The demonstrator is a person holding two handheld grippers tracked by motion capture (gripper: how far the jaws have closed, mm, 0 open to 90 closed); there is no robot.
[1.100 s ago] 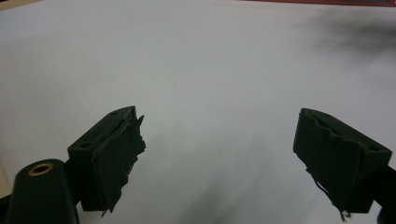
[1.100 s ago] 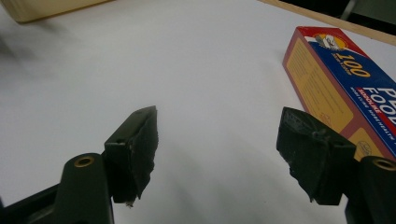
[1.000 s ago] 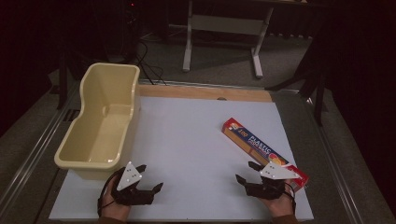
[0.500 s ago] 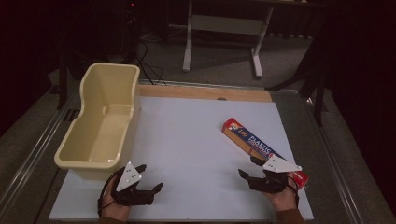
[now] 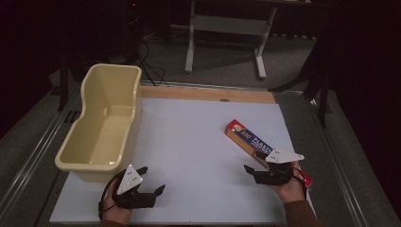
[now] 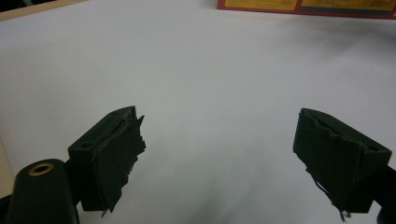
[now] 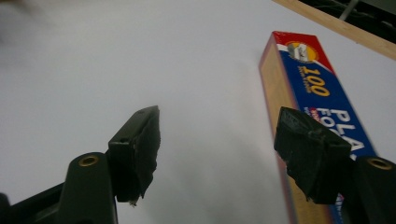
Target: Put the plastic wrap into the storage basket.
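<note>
A long red and blue box of plastic wrap (image 5: 248, 140) lies slantwise on the right half of the white board (image 5: 189, 137). My right gripper (image 5: 252, 161) is open low over the box's near end, its right jaw over the box and its left jaw over bare board. The right gripper view has the box (image 7: 308, 79) running away past the right jaw, with nothing between the jaws (image 7: 219, 114). My left gripper (image 5: 152, 179) rests open near the front left of the board. Between its jaws (image 6: 219, 116) is only white board, with the box (image 6: 303, 5) far off at the top edge.
A deep cream plastic tub (image 5: 101, 127), with nothing in it, stands along the left edge of the board, just beyond the left gripper. A wooden strip (image 5: 208, 93) borders the board's far side. Table legs and cables stand on the dark floor behind.
My right gripper has crept forward along the near end of the box. The left gripper, box and tub have stayed where they were.
</note>
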